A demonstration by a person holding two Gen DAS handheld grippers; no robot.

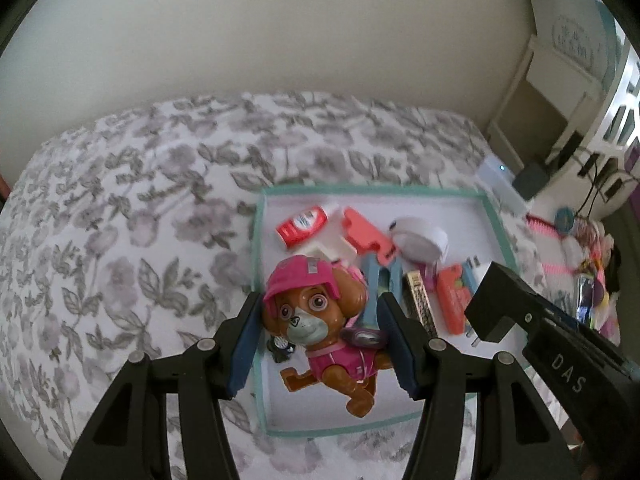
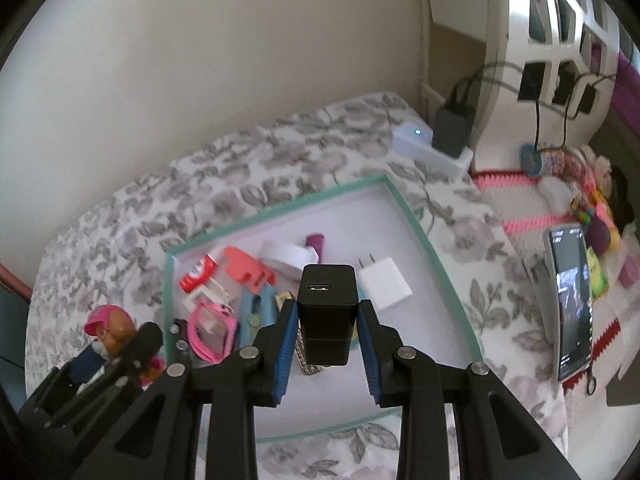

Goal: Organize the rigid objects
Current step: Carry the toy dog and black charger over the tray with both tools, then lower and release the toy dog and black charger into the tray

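**Two claws, two things held**

One toy dog (image 1: 320,320) sits between the left claw (image 1: 320,340) pads, gripped over the tray (image 1: 496,216). The right claw (image 2: 326,320) pinches one black charger (image 2: 326,312); one white charger (image 2: 384,280) lies in the tray just beyond.

L tongs (image 1: 320,332) are seen from 6 o'clock, fingers spread wide w/ blue pads (image 1: 244,344) facing inward; whether anything is gripped cannot be told. R tongs (image 2: 326,316) are clamped on a black block, pads pressed to both its sides. In L view, R tongs (image 1: 490,312) are seen entering from 4 o'clock; in R view, L tongs (image 2: 132,350) are seen at 8 o'clock.
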